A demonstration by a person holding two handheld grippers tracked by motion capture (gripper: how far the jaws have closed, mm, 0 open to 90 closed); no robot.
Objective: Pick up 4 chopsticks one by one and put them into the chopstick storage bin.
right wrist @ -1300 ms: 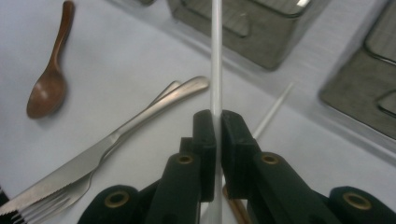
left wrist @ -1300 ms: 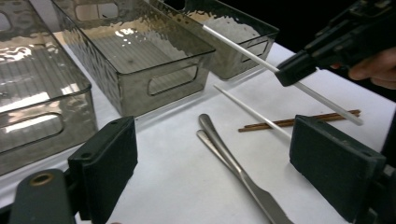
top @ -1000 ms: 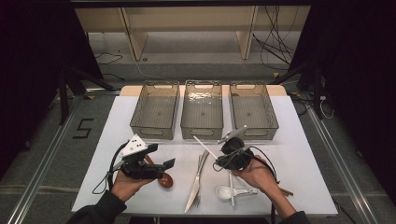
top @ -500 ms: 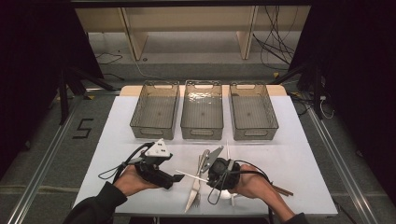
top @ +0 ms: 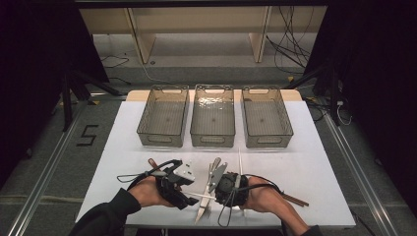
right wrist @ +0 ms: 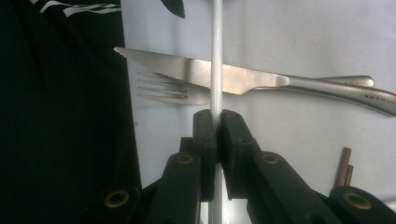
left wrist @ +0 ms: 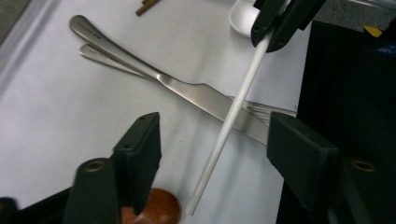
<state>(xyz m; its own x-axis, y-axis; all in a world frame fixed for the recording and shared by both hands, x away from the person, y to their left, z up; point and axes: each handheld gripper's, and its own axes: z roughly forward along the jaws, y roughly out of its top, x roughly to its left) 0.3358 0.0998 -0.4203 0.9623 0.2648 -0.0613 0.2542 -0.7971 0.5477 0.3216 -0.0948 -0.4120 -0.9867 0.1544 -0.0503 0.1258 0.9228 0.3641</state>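
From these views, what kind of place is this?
Likely a lab data-collection rig, not a kitchen: a white table on a taped floor, three empty bins in a row, loose cables behind, black curtains at the sides.

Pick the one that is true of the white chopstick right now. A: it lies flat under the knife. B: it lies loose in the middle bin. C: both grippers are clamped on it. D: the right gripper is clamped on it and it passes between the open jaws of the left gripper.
D: the right gripper is shut on the white chopstick, whose free end runs between the spread jaws of the left gripper, above the knife.
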